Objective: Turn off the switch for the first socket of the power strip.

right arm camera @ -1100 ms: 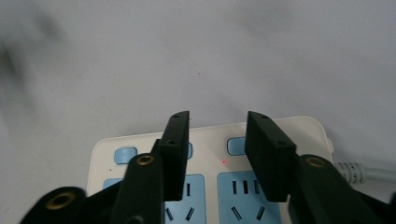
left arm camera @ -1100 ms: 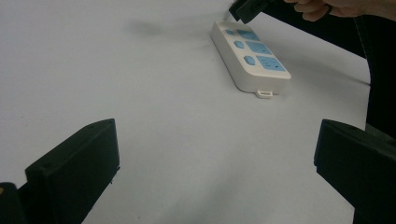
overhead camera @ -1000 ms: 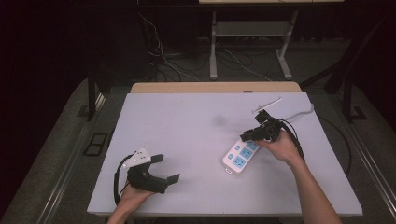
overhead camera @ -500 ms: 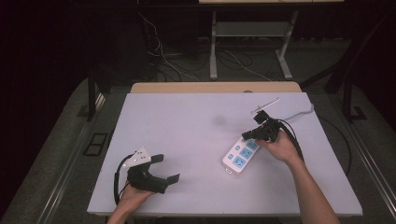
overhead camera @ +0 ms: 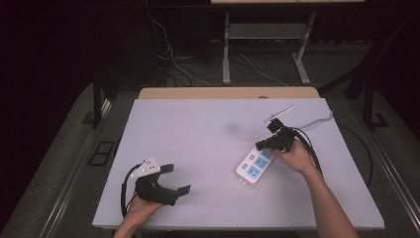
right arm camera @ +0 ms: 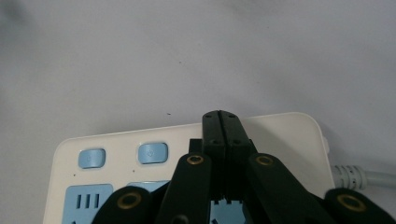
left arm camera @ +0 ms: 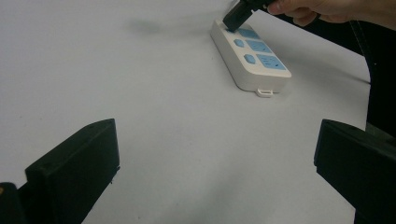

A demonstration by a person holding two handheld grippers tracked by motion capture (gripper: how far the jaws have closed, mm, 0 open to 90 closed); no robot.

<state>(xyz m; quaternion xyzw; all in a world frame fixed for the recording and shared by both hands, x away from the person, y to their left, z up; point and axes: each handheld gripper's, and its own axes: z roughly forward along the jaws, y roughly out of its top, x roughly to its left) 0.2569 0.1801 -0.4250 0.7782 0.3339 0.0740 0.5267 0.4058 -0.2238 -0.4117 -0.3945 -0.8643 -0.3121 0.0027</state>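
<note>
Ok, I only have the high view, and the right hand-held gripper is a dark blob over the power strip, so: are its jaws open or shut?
Observer: Shut. In the right gripper view, the right hand-held gripper has its jaws pressed together with nothing between them.
Operator: Where on the strip are the tips?
Observer: Over the white face of the power strip near its cord end, beside a small blue switch button and not on it.
Operator: And the left one?
Observer: The left hand-held gripper has its jaws wide apart and empty, and it points toward the strip.
</note>
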